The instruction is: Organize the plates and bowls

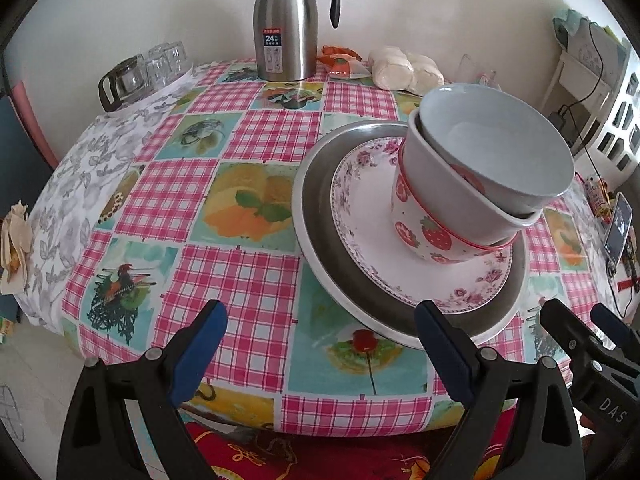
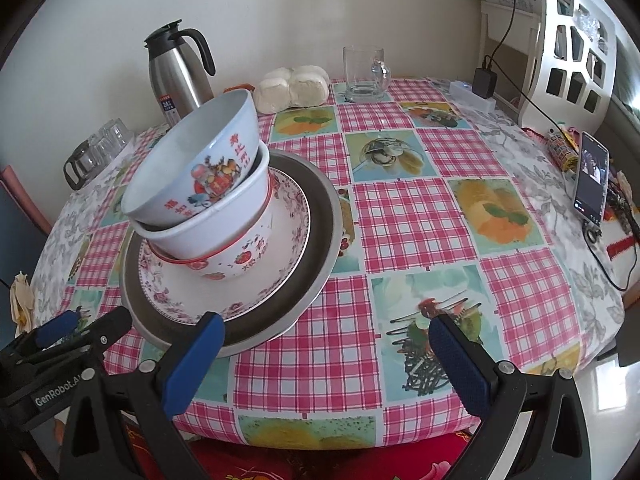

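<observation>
- On our left, the left claw (image 1: 320, 356) hangs at the near edge of the table (image 1: 256, 280), its two blue-padded fingers spread wide with nothing between them; its right finger sits just in front of the near rim of the stack.
- In the middle stands the whole stack: a big metal plate (image 1: 316, 220) at the bottom, a flowered plate (image 1: 360, 216) resting in it, then a strawberry bowl (image 1: 420, 224), a white bowl (image 1: 440, 184) nested in that, and a pale blue bowl (image 1: 500, 140) on top (that top one sits tilted, not seated flat).
- We judge the stacking is essentially done; what is left looks like a check of the pile, or carrying it off.
- The next move calls for care: straightening the blue bowl would mean a light pinch on its rim; lifting the pile would mean both claws under the metal plate's edge, kept level so the bowls do not slide.
- On our right, the right claw (image 2: 326, 354) hovers over the checked cloth just beside the stack, equally wide apart and holding nothing.
</observation>
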{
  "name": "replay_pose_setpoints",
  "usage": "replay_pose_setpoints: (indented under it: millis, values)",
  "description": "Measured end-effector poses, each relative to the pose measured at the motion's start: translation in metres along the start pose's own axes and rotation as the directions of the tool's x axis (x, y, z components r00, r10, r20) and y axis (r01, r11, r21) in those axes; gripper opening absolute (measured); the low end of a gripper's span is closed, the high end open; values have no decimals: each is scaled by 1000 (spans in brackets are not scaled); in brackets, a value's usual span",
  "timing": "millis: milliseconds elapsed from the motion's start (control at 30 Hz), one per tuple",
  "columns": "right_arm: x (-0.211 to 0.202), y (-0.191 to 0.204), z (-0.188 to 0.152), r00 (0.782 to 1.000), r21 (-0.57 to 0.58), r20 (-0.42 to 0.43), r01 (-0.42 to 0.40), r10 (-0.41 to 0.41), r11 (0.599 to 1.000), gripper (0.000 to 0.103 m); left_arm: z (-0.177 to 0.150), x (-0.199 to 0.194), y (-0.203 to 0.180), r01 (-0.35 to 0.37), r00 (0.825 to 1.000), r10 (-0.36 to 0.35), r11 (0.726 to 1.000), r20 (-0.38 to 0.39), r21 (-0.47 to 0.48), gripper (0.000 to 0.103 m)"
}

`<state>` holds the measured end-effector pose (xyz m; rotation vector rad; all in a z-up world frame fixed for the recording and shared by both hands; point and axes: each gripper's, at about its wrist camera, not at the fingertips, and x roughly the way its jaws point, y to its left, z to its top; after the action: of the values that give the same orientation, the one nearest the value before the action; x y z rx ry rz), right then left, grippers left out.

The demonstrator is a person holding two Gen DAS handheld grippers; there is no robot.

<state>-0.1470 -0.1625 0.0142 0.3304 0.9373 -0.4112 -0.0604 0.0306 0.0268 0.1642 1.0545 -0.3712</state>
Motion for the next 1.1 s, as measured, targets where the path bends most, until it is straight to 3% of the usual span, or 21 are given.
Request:
replay_pose_setpoints:
  millis: [733, 1100]
  values:
    - [0, 0, -1, 1000, -3, -2, 1, -1, 1000, 103, -3, -2, -4, -129, 992, 129, 991, 6, 25, 95]
    - [2, -1, -1, 1000, -4, -5, 1, -1, 1000, 103, -3, -2, -7, -147, 989, 147, 988, 8, 38, 95]
